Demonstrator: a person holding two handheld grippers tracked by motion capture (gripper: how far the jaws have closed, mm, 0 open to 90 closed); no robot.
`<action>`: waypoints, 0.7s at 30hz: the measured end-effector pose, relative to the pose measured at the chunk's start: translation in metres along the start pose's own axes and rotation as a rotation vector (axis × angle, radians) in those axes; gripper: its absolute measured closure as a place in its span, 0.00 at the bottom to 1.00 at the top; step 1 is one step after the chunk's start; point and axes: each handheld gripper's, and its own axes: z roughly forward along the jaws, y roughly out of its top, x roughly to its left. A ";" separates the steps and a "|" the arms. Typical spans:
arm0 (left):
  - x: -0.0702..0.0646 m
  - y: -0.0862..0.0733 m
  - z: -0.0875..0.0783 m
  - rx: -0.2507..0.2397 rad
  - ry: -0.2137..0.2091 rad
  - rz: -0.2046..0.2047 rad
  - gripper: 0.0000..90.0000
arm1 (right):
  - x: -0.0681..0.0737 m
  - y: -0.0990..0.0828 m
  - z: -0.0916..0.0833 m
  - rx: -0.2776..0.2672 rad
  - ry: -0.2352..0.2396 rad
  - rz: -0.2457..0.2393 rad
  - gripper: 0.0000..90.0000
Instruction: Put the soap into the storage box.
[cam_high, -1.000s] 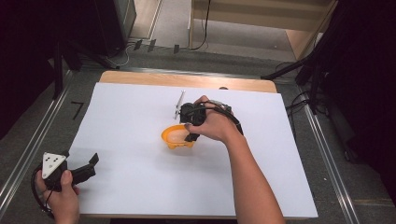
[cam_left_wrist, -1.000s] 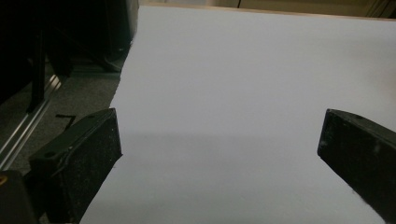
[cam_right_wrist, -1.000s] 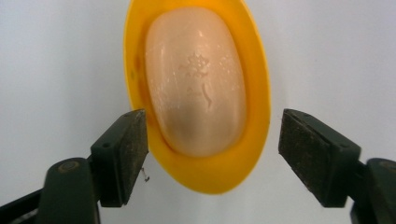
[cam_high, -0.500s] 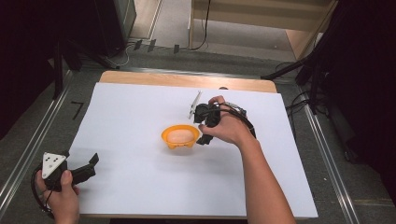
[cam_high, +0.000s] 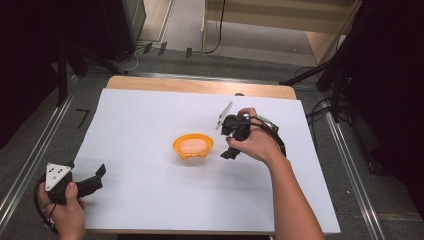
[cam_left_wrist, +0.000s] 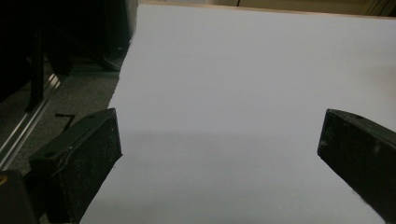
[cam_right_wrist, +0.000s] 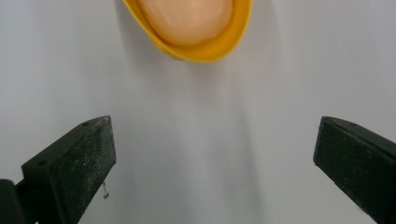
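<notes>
Right jaws: stood wide apart with nothing between them, having just been opening; in the right gripper view only bare white sheet lay between the two black pads.
Right gripper (cam_high: 231, 150): pointed down at the sheet, just beside the bowl on the side toward the table's right edge, clear of the rim and not touching it.
Right hand (cam_high: 252, 141): wrapped around the gripper body, forearm coming in from the near edge toward the middle of the tabletop.
Left jaws: also spread wide and empty; in the left gripper view plain white sheet ran between them, with the sheet's left edge and the dark floor past it.
Left gripper (cam_high: 95, 175): low at the near left corner of the sheet, its grey three-cornered plate on top, jaws aimed across the sheet.
Left hand (cam_high: 65, 205): gripped the tool at the near edge, well apart from the bowl.
Orange bowl (cam_high: 193, 146): upright near the middle of the tabletop, free of both grippers; in the right gripper view its rim (cam_right_wrist: 205, 49) sat at the top, ahead of the open jaws.
Bowl contents: a pale, smooth orange-pink inside; whether this was a filling or the bare inner wall could not be told.
White sheet (cam_high: 150, 115): covered most of the tabletop, a wooden strip left bare along the far edge.
</notes>
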 end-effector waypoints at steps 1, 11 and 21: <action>0.000 0.000 0.000 0.001 -0.001 0.000 0.00 | 0.000 -0.004 0.000 -0.012 -0.008 0.000 0.00; 0.000 0.000 0.000 -0.001 0.003 0.002 0.00 | 0.001 -0.041 0.005 -0.079 -0.015 0.097 0.00; 0.000 0.000 0.000 0.002 0.003 0.008 0.00 | 0.006 -0.070 0.002 -0.178 -0.039 0.169 0.00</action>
